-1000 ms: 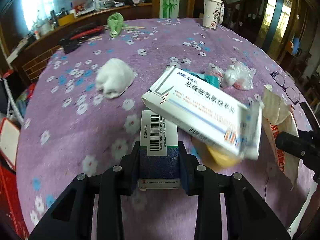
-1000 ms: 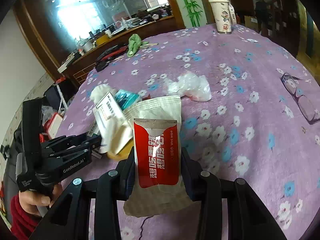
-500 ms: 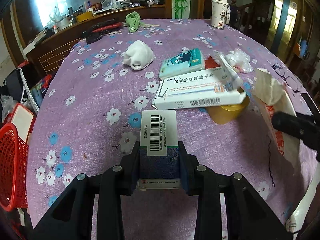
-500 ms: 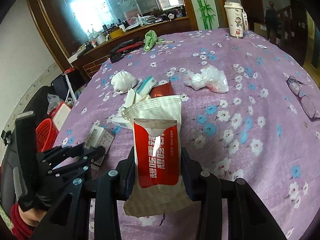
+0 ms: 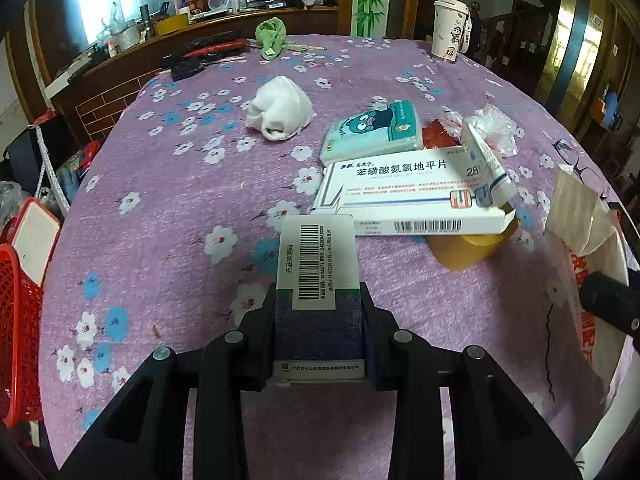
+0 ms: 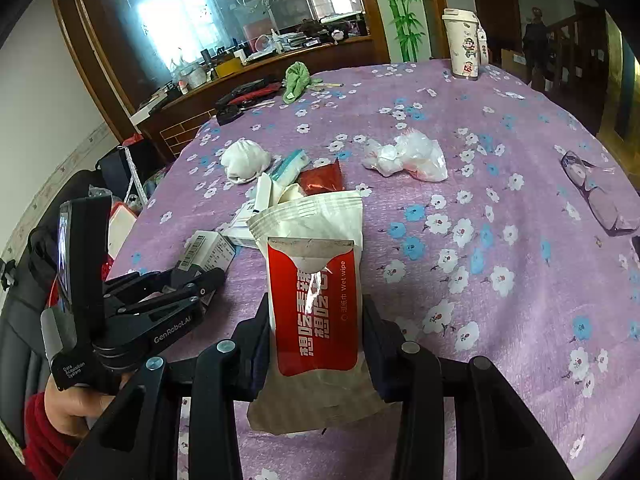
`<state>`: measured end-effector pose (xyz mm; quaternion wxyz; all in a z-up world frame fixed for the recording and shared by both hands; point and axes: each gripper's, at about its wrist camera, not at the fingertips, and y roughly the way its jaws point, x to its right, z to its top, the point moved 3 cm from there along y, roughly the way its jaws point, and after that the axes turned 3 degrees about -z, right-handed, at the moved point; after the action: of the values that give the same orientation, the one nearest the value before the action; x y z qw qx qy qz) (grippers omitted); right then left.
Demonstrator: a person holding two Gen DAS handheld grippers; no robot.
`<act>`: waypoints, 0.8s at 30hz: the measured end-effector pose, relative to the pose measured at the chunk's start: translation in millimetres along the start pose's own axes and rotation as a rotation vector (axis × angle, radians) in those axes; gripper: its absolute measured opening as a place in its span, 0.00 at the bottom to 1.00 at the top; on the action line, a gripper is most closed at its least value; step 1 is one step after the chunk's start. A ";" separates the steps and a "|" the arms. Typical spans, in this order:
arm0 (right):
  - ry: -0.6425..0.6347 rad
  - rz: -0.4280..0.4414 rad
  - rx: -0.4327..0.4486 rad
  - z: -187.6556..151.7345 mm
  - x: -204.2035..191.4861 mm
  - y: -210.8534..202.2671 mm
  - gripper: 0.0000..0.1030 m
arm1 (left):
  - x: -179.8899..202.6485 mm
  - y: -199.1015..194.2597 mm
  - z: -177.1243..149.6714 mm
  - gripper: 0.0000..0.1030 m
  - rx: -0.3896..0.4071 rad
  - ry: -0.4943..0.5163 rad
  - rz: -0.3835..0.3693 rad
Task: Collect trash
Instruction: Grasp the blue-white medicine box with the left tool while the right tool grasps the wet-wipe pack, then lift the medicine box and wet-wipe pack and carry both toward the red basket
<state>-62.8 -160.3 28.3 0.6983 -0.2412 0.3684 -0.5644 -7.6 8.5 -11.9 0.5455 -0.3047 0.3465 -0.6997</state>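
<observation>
My left gripper [image 5: 319, 312] is shut on a small medicine box [image 5: 316, 264] with a barcode label, held above the purple flowered tablecloth [image 5: 168, 208]. My right gripper [image 6: 316, 316] is shut on a red and white wet wipe packet [image 6: 314, 280]. The left gripper also shows in the right wrist view [image 6: 200, 276], at the left, with the box [image 6: 206, 252] in it. On the table lie a long white medicine box [image 5: 412, 196] resting on a yellow tape roll [image 5: 468, 248], a teal tissue pack [image 5: 376, 128], a white crumpled wad [image 5: 280, 110] and a crumpled plastic bag [image 6: 408, 156].
A red basket [image 5: 16, 320] stands off the table's left edge. Eyeglasses [image 6: 596, 192] lie at the right. A paper cup [image 6: 464, 44], a green cloth [image 6: 298, 78] and dark tools [image 6: 248, 94] sit at the far side. A red sachet [image 6: 322, 178] lies by the tissue pack.
Both grippers have pulled back from the pile toward the near edge, each still holding its item. The long white box, earlier tilted up, now lies flatter on the tape roll.
</observation>
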 end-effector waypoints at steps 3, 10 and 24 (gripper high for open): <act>-0.011 0.001 0.004 -0.6 -3.8 -1.0 0.42 | -3.2 -10.7 -4.8 0.32 0.021 -0.015 -0.004; -0.035 0.009 -0.003 -4.8 -13.9 3.2 0.42 | -8.9 -44.6 -18.7 0.32 0.110 -0.046 0.043; -0.086 0.014 -0.031 -16.5 -37.2 10.6 0.42 | -29.6 -62.0 -38.8 0.32 0.125 -0.092 0.037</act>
<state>-72.7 -120.4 19.2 0.7136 -0.2732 0.3484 -0.5429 -66.6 53.5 15.1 0.5917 -0.2955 0.2823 -0.6949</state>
